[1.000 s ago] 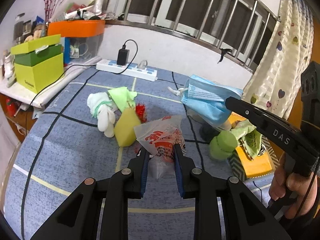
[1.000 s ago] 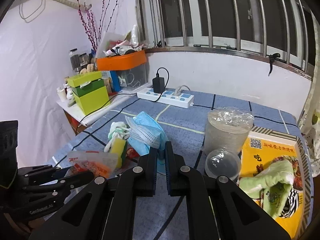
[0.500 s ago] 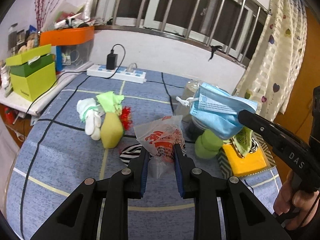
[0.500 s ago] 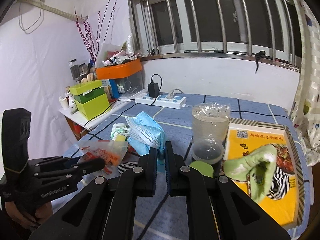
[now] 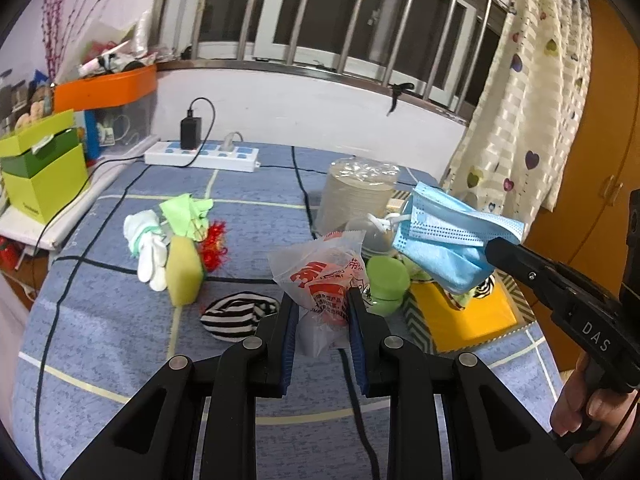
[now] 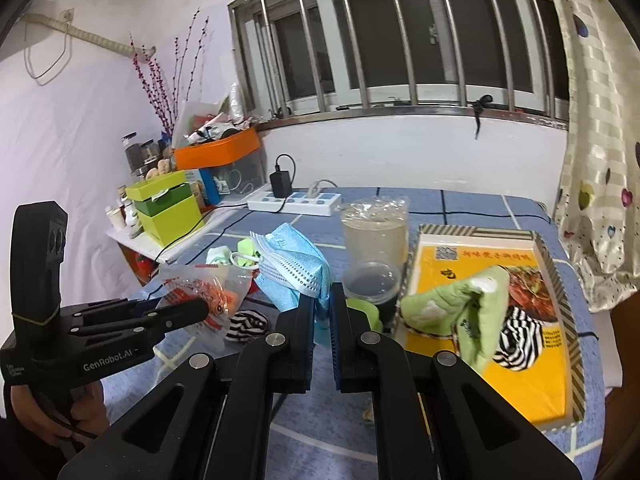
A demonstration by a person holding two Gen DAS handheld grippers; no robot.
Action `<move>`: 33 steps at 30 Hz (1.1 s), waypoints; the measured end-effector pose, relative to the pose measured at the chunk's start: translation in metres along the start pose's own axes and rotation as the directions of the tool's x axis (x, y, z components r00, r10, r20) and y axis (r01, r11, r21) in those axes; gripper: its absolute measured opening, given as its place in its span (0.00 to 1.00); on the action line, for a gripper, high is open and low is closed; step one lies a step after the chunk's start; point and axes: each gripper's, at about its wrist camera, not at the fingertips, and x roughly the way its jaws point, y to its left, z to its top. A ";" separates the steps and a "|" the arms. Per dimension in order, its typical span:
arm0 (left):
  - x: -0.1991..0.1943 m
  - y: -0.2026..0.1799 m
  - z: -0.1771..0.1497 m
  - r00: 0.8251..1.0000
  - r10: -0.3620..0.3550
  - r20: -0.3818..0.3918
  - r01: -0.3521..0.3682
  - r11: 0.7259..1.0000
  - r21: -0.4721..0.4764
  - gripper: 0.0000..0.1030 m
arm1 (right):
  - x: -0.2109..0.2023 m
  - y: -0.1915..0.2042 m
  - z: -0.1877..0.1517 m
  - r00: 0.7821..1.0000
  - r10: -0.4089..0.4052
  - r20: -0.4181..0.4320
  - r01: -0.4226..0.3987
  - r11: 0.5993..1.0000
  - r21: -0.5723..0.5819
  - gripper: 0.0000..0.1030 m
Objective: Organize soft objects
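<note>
Pinching a crumpled clear plastic bag with red print (image 5: 326, 280) between its blue pads, the left gripper (image 5: 323, 312) holds it above the blue checked tablecloth (image 5: 104, 320), just over a rolled black-and-white striped sock (image 5: 236, 316). Beside it the right gripper (image 6: 322, 320) has its jaws nearly closed on a stack of blue face masks (image 6: 290, 268), lifted clear of the cloth in front of a clear plastic jar (image 6: 374, 236). Near the table's right edge a yellow tray (image 6: 532, 376) carries a green cloth (image 6: 468, 312) and another striped sock (image 6: 516, 340), while white gloves (image 5: 148, 244) and a yellow sponge (image 5: 183, 272) lie toward the left edge.
</note>
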 end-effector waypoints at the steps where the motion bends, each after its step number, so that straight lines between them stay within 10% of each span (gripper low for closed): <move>1: 0.000 -0.002 0.000 1.000 -0.004 0.000 0.004 1.000 0.004 0.22 | -0.001 -0.002 -0.001 1.000 -0.005 -0.001 0.005 1.000 0.003 0.07; 33: 0.050 -0.097 0.010 0.979 -0.185 -0.083 0.195 0.971 0.140 0.22 | -0.034 -0.087 -0.022 0.979 -0.201 -0.023 0.203 0.969 0.144 0.07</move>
